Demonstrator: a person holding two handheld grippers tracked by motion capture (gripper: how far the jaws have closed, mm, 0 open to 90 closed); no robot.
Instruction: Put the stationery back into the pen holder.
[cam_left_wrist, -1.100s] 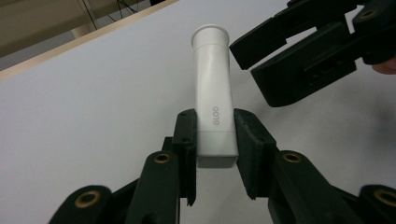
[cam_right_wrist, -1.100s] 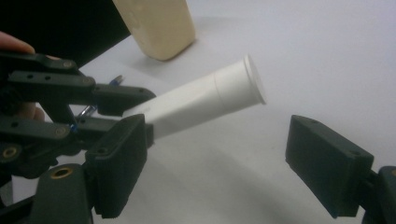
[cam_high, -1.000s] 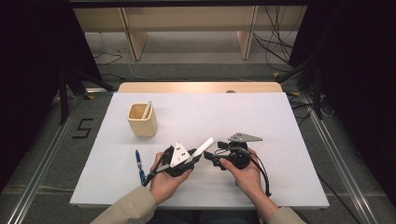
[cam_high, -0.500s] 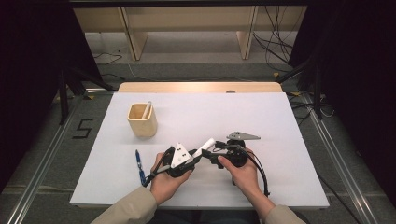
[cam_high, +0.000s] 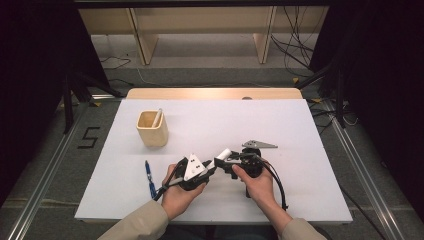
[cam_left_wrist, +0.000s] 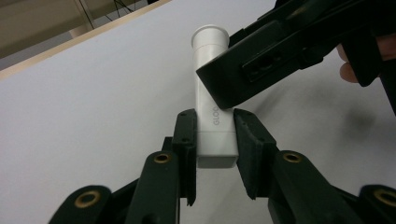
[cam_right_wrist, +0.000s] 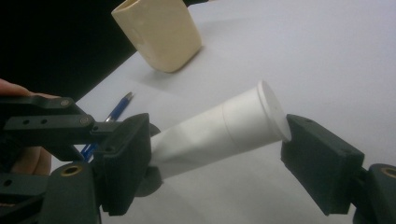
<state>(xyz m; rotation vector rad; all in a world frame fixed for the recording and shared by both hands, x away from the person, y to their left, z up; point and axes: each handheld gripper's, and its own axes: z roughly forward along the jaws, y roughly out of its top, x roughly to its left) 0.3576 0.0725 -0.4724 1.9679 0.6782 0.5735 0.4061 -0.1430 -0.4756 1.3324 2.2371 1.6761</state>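
Gripping the flat end of a white tube, my left hand-held gripper has both pads pressed on its sides, and the tube rises from them toward twelve o'clock in the left gripper view. From the high view my left hand lies low over the near half of the table, its hand-held gripper aimed toward two o'clock. My right hand sits just beside it, at three o'clock of the left, its wrist bent so that my right hand-held gripper points back toward nine o'clock. Those jaws have just been closing, with the tube's capped end between them; in the right gripper view one pad stands just beside the cap, and I cannot tell whether either pad touches, so I read them as not yet clamped. A blue pen lies on the table at nine o'clock of my left hand. A beige cup stands farther off at eleven o'clock, with a pale stick leaning inside.
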